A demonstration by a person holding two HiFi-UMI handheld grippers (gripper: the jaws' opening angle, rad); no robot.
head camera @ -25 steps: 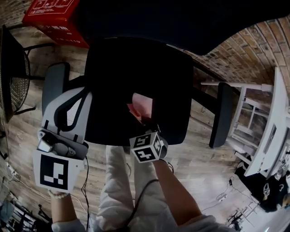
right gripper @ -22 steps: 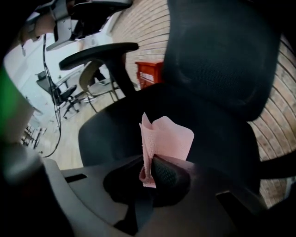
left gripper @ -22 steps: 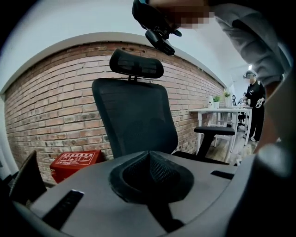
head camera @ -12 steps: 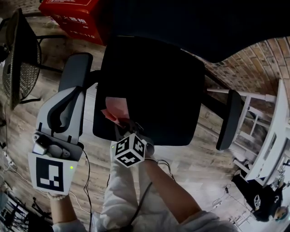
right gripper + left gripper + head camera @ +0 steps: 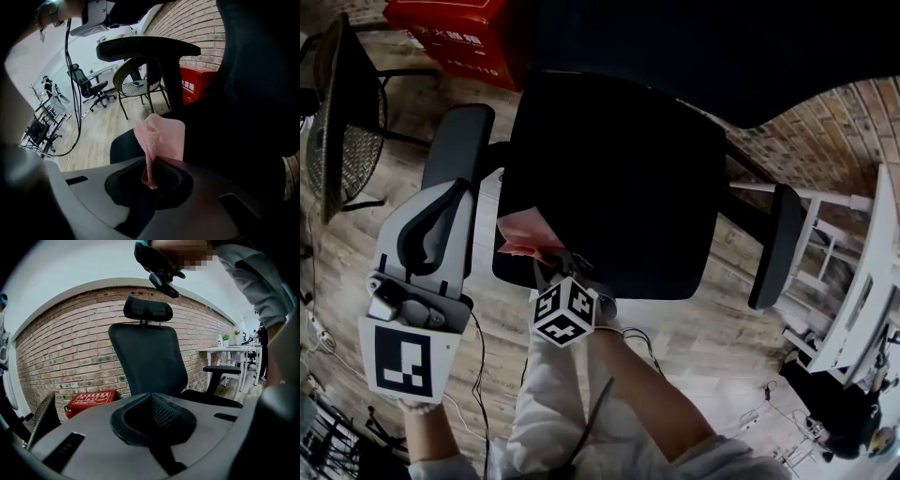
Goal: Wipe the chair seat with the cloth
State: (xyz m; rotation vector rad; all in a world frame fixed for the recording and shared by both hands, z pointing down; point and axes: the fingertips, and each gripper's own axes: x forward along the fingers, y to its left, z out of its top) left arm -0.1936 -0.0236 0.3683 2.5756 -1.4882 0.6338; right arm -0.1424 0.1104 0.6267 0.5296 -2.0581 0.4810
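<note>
The black chair seat [image 5: 623,178] fills the middle of the head view. A pink cloth [image 5: 523,236] lies at the seat's front left corner, pinched in my right gripper [image 5: 547,257], which is shut on it. In the right gripper view the cloth [image 5: 162,137] stands up out of the closed right gripper [image 5: 150,180] in front of the dark seat [image 5: 225,136]. My left gripper [image 5: 450,202] hovers left of the seat beside the left armrest [image 5: 459,145]. This left gripper [image 5: 152,414] is shut on nothing and faces the backrest [image 5: 150,357].
A red box [image 5: 459,37] sits on the wooden floor behind the chair, with a wicker chair [image 5: 342,122] at far left. The right armrest [image 5: 773,248] and a white desk frame [image 5: 853,272] are at right. Cables trail along the floor [image 5: 70,140].
My right gripper has dragged the pink cloth leftward from the middle of the seat's front to its front left corner. The left gripper stays beside the left armrest.
</note>
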